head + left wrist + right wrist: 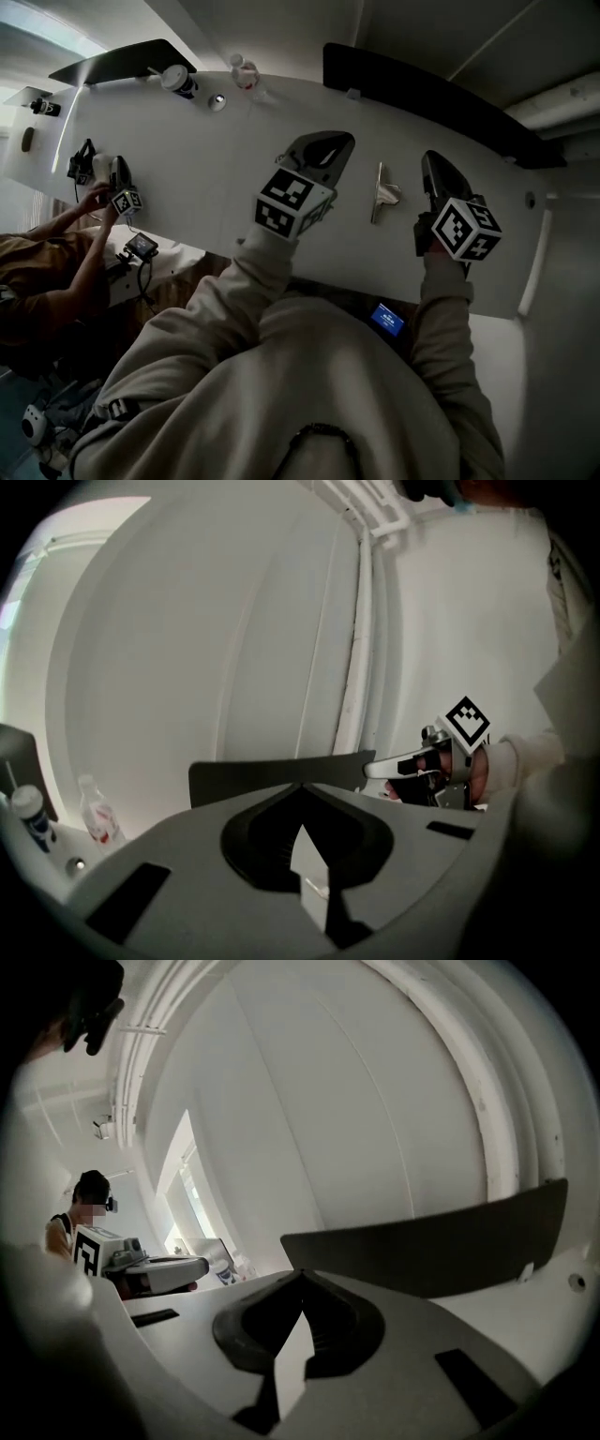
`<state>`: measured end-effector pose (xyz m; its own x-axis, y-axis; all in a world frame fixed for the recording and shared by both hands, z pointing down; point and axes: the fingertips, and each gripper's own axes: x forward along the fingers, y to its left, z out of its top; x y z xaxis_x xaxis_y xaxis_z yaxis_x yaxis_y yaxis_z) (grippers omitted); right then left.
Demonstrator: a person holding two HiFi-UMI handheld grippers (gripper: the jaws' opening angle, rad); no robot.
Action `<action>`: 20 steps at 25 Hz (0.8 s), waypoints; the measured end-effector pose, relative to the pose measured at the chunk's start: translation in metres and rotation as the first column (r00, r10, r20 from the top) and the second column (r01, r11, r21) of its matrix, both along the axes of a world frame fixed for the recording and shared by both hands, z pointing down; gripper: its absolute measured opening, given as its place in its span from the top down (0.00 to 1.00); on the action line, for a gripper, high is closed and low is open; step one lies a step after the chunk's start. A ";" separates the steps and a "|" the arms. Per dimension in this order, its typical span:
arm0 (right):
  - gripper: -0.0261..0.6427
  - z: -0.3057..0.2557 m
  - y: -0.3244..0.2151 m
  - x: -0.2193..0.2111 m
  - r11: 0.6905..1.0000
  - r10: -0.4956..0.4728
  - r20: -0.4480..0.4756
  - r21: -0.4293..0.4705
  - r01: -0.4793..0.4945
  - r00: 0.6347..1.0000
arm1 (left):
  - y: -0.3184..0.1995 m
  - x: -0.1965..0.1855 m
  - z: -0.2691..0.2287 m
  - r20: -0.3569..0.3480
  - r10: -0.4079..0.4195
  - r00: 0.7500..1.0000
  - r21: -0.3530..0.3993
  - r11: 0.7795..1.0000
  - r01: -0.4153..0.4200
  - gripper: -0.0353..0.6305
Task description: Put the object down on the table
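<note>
A small shiny metal object [382, 193] lies flat on the white table [206, 178], between my two grippers and touched by neither. My left gripper [327, 142] rests just left of it, jaws shut with nothing between them; its own view shows the tips meeting [302, 786]. My right gripper [434, 161] sits just right of the object, also shut and empty, tips together [300, 1275]. The metal object does not show in either gripper view. Each gripper appears in the other's view: the right gripper [427, 761] and the left gripper [155, 1271].
A lidded cup [178, 81], a small bottle [244, 71] and a small round item [217, 102] stand at the table's far edge. Dark panels [427, 89] [122, 61] rise behind it. Another person [47, 262] at the left holds a gripper [122, 195].
</note>
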<state>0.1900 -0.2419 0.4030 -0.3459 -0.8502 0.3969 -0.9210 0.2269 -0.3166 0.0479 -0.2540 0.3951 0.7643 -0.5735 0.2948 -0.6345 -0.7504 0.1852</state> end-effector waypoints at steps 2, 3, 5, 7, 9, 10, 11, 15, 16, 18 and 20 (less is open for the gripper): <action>0.93 -0.061 0.010 -0.007 0.995 -0.022 -0.026 0.098 0.024 0.999 | 0.010 -0.002 -0.051 -0.030 0.002 1.000 0.086 0.996 0.001 0.95; 0.93 -0.092 0.015 -0.012 0.988 -0.030 -0.041 0.147 0.036 0.999 | 0.015 -0.002 -0.076 -0.044 0.004 0.999 0.125 0.992 0.002 0.95; 0.93 -0.142 0.026 -0.022 0.972 -0.046 -0.067 0.226 0.060 0.997 | 0.023 -0.003 -0.118 -0.069 0.007 0.998 0.188 0.982 0.006 0.95; 0.93 -0.185 0.034 -0.031 0.953 -0.060 -0.078 0.292 0.080 0.995 | 0.029 -0.004 -0.155 -0.094 0.012 0.996 0.246 0.969 0.011 0.95; 0.93 -0.230 0.045 -0.040 0.931 -0.079 -0.064 0.352 0.097 0.995 | 0.037 -0.007 -0.194 -0.119 0.017 0.993 0.300 0.954 0.020 0.95; 0.93 -0.252 0.054 -0.047 0.918 -0.090 -0.059 0.383 0.105 0.994 | 0.043 -0.010 -0.214 -0.135 0.019 0.991 0.326 0.945 0.027 0.95; 0.93 -0.273 0.063 -0.053 0.903 -0.096 -0.067 0.415 0.115 0.993 | 0.050 -0.014 -0.233 -0.151 0.020 0.988 0.352 0.935 0.035 0.95; 0.93 -0.321 0.082 -0.066 0.864 -0.077 -0.111 0.489 0.121 0.991 | 0.061 -0.024 -0.276 -0.177 0.027 0.984 0.417 0.908 0.050 0.95; 0.93 -0.323 0.084 -0.065 0.865 -0.063 -0.099 0.492 0.104 0.993 | 0.062 -0.027 -0.279 -0.180 0.023 0.983 0.417 0.907 0.055 0.95; 0.93 -0.325 0.087 -0.057 0.868 -0.020 -0.084 0.494 0.059 0.996 | 0.064 -0.033 -0.283 -0.183 0.011 0.983 0.419 0.906 0.068 0.95; 0.93 -0.327 0.091 -0.049 0.866 0.017 -0.094 0.499 0.032 0.995 | 0.065 -0.035 -0.285 -0.180 0.008 0.984 0.424 0.903 0.070 0.95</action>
